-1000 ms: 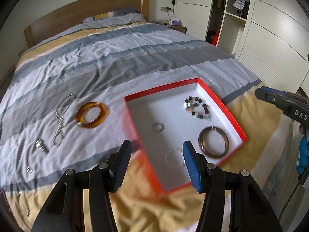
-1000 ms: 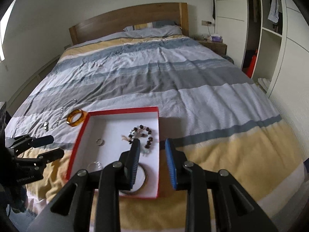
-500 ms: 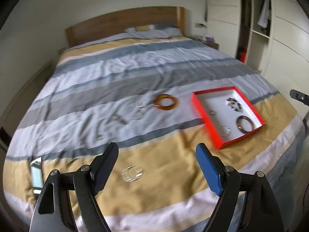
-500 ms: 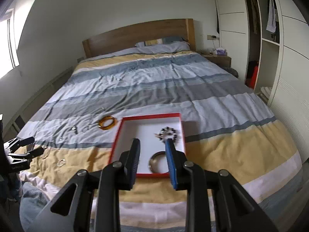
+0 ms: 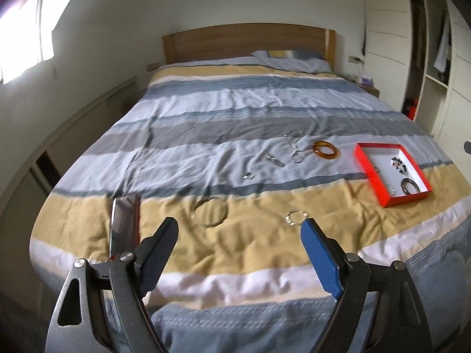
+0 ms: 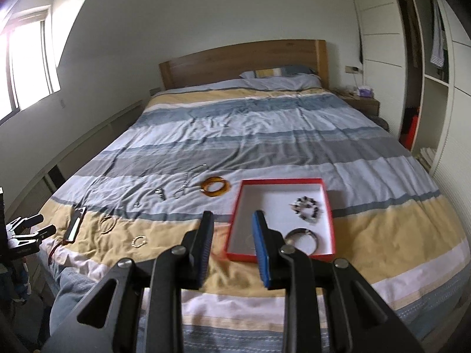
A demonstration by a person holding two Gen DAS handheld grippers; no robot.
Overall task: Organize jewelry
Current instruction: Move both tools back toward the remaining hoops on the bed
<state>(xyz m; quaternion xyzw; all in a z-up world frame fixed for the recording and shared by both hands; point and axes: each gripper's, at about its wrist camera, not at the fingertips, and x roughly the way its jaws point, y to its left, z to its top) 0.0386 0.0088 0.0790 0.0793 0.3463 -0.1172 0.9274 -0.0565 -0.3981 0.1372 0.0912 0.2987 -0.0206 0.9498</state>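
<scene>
Landmark: red box (image 6: 329,206), open, on the bed (image 6: 265,135) near its foot.

- Left gripper (image 5: 240,229) — far left of the box, jaws wide and just been opening, nothing between them.
- Phone (image 6: 75,223) — far left of the box, on the yellow stripe.
- Thin hoop (image 6: 107,223), small ring chain (image 6: 139,241) — left of the box.
- Amber bangle (image 6: 215,187) — just beside the box's far left corner.
- Right gripper (image 6: 232,220) — above the box's left edge, jaws narrow, empty.
- Bead bracelet (image 6: 307,209), metal bangle (image 6: 303,236) — inside the box.
</scene>
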